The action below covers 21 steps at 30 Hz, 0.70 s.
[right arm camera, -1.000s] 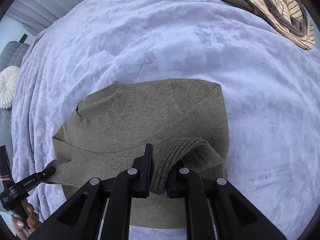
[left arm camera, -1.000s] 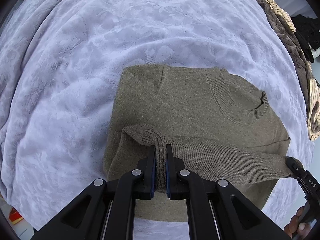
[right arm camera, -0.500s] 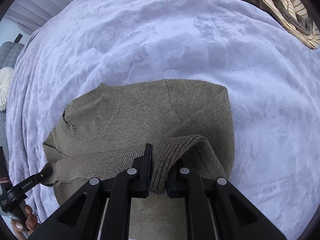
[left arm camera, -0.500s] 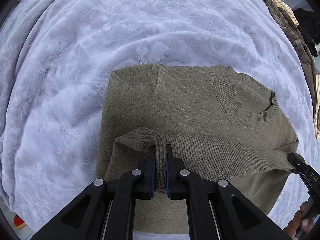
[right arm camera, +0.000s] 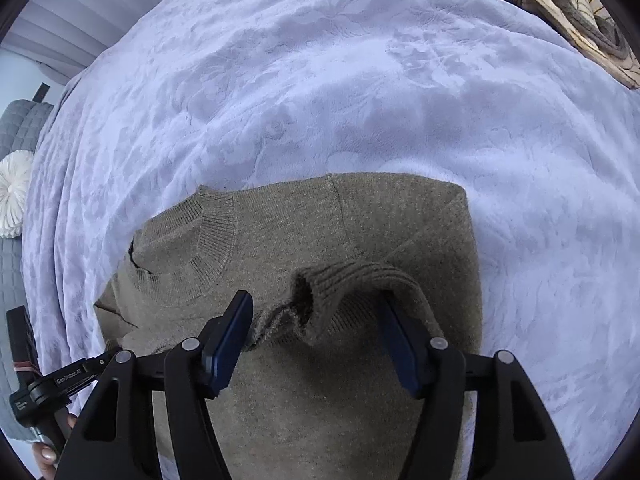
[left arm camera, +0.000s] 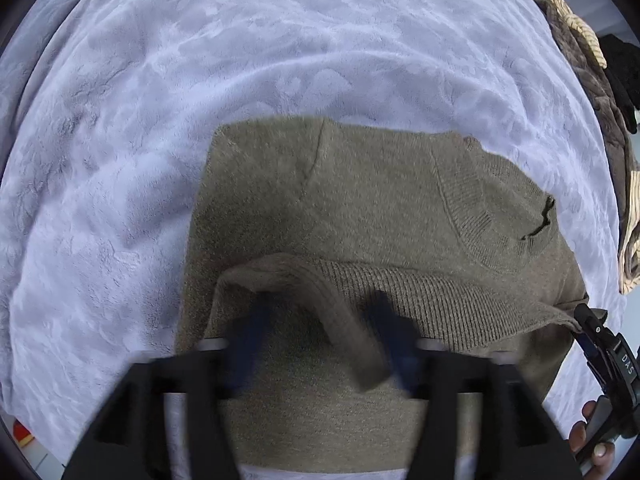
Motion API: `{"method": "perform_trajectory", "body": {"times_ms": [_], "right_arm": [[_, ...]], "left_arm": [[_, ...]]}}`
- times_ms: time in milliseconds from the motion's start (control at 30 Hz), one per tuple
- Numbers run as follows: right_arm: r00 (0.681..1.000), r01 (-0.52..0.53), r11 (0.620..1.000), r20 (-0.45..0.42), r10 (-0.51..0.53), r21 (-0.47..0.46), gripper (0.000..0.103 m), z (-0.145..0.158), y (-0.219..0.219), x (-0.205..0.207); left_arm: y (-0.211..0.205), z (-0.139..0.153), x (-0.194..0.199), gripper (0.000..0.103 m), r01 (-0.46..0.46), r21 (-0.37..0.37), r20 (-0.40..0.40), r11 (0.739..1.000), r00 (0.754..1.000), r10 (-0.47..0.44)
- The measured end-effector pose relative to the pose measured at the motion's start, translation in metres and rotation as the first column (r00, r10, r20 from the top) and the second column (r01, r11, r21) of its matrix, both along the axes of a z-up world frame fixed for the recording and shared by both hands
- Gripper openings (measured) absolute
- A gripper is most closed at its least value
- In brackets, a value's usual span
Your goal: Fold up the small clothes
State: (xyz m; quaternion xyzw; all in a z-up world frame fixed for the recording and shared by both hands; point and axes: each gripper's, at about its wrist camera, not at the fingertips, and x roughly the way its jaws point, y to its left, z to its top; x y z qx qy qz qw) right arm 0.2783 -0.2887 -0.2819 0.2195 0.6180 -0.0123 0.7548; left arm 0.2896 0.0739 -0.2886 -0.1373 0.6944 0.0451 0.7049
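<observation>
An olive-green knit sweater (left arm camera: 360, 200) lies on the pale lilac bedspread (left arm camera: 160, 100), collar at the far side, its ribbed hem (left arm camera: 420, 296) folded up over the body. My left gripper (left arm camera: 320, 332) is open and motion-blurred, its fingers on either side of the hem's left corner. In the right wrist view the sweater (right arm camera: 320, 232) lies the same way. My right gripper (right arm camera: 316, 332) is open, and the released ribbed hem corner (right arm camera: 352, 280) lies loose between its fingers.
A pile of brown and striped clothes (left arm camera: 592, 92) lies at the bed's far right; it also shows in the right wrist view (right arm camera: 572, 12). A grey quilted cushion with a white round pillow (right arm camera: 14, 192) sits at the left. The bedspread (right arm camera: 360, 80) stretches beyond the sweater.
Both grippers carried the hem toward the collar, then opened and let go of it. The hem now lies folded over the sweater's body.
</observation>
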Motion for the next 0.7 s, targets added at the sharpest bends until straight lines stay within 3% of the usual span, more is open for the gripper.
{"method": "perform_trajectory", "body": {"times_ms": [33,233,367,433,500,633,700], "right_arm": [[1.000,0.006,1.000,0.011,-0.006,-0.005,0.068,0.002,-0.001,0.000],[0.991,0.090,0.996,0.093,-0.092,0.028,0.068,0.018,-0.023,-0.012],[0.985,0.129,0.991,0.112,-0.132,0.031,0.068,0.022,-0.040,-0.030],[0.987,0.091,0.996,0.134,-0.091,0.002,0.068,0.027,-0.040,-0.035],[0.989,0.032,0.999,0.146,-0.030,-0.015,0.068,0.030,-0.034,-0.038],[0.980,-0.148,0.986,0.124,0.157,-0.081,0.068,0.023,-0.001,-0.031],[0.965,-0.228,0.969,0.113,0.239,-0.098,0.068,0.014,0.018,-0.022]], "left_arm": [[0.004,0.007,-0.001,0.093,-0.015,0.036,0.035,0.999,0.999,0.013],[0.029,0.019,-0.014,0.093,-0.043,-0.032,0.070,0.999,0.997,0.046],[0.032,0.030,-0.032,0.093,0.037,-0.005,0.105,0.999,0.994,-0.036],[0.041,0.041,-0.048,0.093,0.051,0.004,0.146,0.999,0.988,-0.051],[0.054,0.049,-0.061,0.093,-0.010,-0.012,0.169,1.000,0.985,0.011],[0.077,0.043,-0.075,0.093,-0.115,-0.033,0.137,0.993,0.983,0.119],[0.064,0.034,-0.074,0.093,-0.067,-0.056,0.109,0.996,0.991,0.073]]}}
